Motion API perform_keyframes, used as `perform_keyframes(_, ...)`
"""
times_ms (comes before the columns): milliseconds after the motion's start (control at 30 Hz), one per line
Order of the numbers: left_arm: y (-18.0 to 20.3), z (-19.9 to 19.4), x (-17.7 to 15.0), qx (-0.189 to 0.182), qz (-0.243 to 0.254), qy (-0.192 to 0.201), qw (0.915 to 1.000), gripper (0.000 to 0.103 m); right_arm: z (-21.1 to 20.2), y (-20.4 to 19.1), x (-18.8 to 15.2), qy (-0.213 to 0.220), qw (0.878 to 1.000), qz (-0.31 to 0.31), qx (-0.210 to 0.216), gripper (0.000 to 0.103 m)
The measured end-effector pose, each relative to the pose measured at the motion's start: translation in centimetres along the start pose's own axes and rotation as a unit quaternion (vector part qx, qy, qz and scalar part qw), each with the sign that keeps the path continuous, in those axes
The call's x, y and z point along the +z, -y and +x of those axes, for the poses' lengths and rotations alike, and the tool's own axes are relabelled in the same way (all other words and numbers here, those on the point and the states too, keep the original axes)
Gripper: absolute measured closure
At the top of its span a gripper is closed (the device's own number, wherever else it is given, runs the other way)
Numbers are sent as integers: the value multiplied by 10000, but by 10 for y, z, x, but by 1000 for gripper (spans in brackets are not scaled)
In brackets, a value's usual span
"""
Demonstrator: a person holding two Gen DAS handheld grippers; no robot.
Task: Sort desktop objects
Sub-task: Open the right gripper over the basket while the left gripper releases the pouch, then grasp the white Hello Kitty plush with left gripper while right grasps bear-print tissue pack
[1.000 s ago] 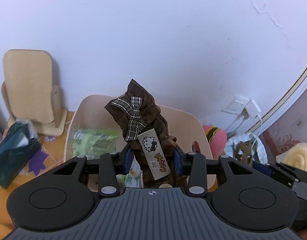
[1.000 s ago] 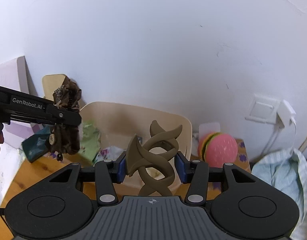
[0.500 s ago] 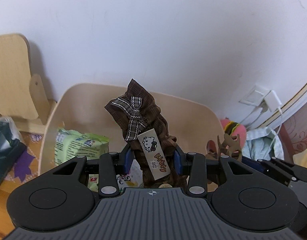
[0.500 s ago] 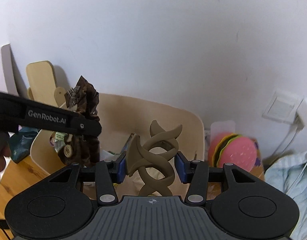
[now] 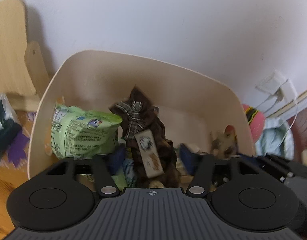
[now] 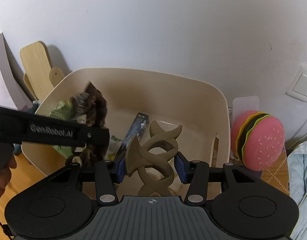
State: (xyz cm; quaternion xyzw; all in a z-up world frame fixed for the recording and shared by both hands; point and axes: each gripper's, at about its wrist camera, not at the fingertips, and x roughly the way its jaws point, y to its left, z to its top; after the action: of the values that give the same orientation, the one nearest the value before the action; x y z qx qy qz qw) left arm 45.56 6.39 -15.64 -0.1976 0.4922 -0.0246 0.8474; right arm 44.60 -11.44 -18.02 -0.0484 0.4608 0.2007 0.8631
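- left gripper (image 5: 151,158): one, over the near part of the bin, its jaws spreading; the brown fabric pouch (image 5: 147,138) stands between the blue pads with a gap on each side, so nothing presses on it.
- right gripper (image 6: 151,166): one, also over the bin's near edge, jaws spreading; the one brown twisted hair claw (image 6: 155,160) sits between the pads, the left pad touching or nearly touching it, the right pad just clear.
- brown fabric pouch: one, upright inside the bin, with a grey plaid bow near the top and a pale tag hanging down its front; blurred.
- cream bin (image 6: 173,92): one, rounded, against the wall; both grippers reach into it from the near side.
- inside the bin: one green snack packet (image 5: 81,132) at the left, touching the pouch; one dark slim box (image 6: 136,132) leaning behind the claw in the right view; more small wrappers lie on the bottom, too blurred to count.
- a hand (image 6: 3,172) shows at the lower left of the right view, behind the left gripper's black arm, which crosses in front of the pouch.
- beside the bin, to its right: one pink burger toy (image 6: 259,142), and one pale blue cloth (image 6: 301,176) further right.
- to the bin's left, by the wall: one wooden stand (image 5: 11,46).
- farthest: the white wall with one socket plate (image 6: 302,88).
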Motion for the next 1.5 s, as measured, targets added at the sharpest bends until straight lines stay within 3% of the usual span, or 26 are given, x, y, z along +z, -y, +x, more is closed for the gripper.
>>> perform_keyframes(33,-2,-2,0,-88,-121,-7,9999,23,-1,0,-1,39,10000,-17,17,40)
perform_keyframes(100,-4,-6,1,-174,-197,-10,9997,19,-8,1,-2,155,9998,-32,119,23)
perform_keyframes(133,-4,-9,2,-156,-161,16,9997,18,-12,1,-3,221,9996,-23,153,21)
perform_keyframes(300,4,-34,-1,-6,240,351,9991,14,-36,3,-7,442,9989,-62,108,16)
perform_keyframes(567,22,-67,-16,26,909,481,9947,13,-73,-1,-19,654,9973,-314,75,13)
perform_keyframes(767,19,-100,-43,-7,938,709,9931,13,-95,-5,-37,681,9960,-573,34,11)
perform_keyframes(1000,11,-112,-84,30,997,491,9938,13,-101,-13,-76,360,9953,-899,72,11)
perform_keyframes(1333,-20,-107,-144,315,666,102,9972,13,-103,-5,-124,-57,9946,-914,493,8)
perform_keyframes(1500,-30,-101,-166,442,632,-206,9968,13,-100,1,-146,-268,9935,-1037,388,6)
